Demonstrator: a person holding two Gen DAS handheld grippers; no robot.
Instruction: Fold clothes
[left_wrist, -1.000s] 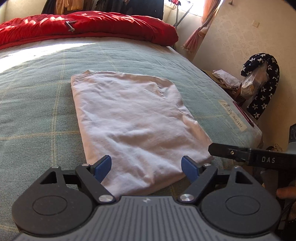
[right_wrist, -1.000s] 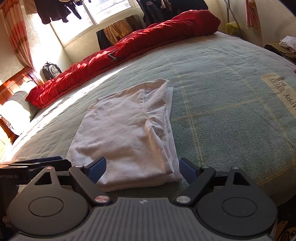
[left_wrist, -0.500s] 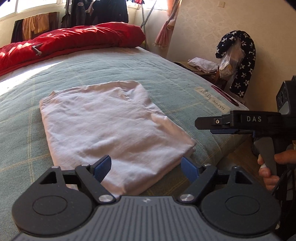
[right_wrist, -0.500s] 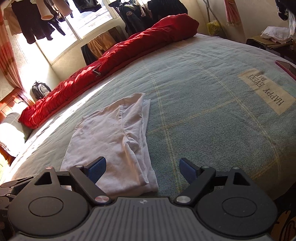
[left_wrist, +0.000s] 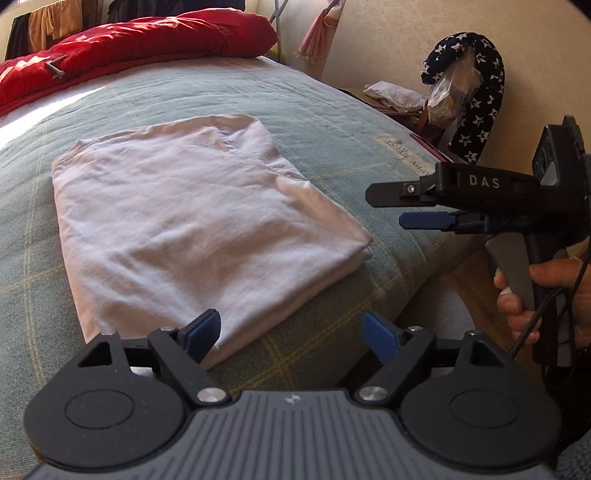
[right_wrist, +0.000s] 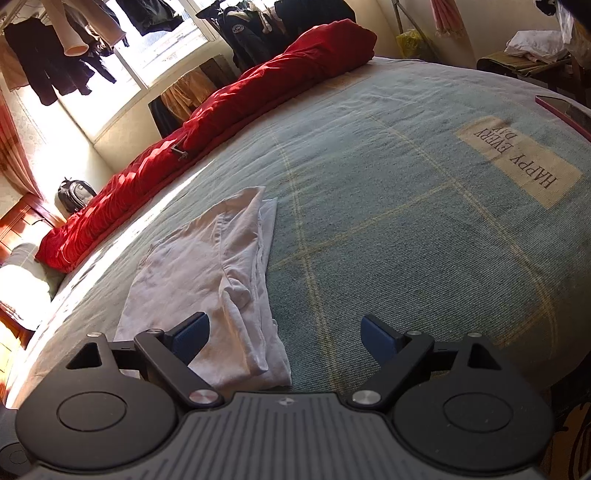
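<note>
A folded pale pink garment (left_wrist: 192, 206) lies flat on the green checked bedspread (left_wrist: 332, 122), near the bed's front edge. My left gripper (left_wrist: 291, 334) hangs open just in front of the garment's near corner, with nothing between its blue pads. In the left wrist view the right gripper (left_wrist: 402, 206) shows from the side, held by a hand (left_wrist: 546, 291) beyond the bed's corner, clear of the cloth. In the right wrist view the same garment (right_wrist: 218, 277) lies ahead and to the left, and my right gripper (right_wrist: 284, 339) stands open and empty above its near edge.
A red duvet (right_wrist: 229, 129) runs along the far side of the bed. A "HAPPY EVERY DAY" label (right_wrist: 517, 162) is sewn on the bedspread at right. A star-patterned cloth (left_wrist: 476, 92) and piled items stand by the wall. Clothes hang at the window (right_wrist: 62, 48).
Both grippers have drawn back from the garment and swung right. The right gripper now shows higher and fuller in the left wrist view. The garment lies where it was.
</note>
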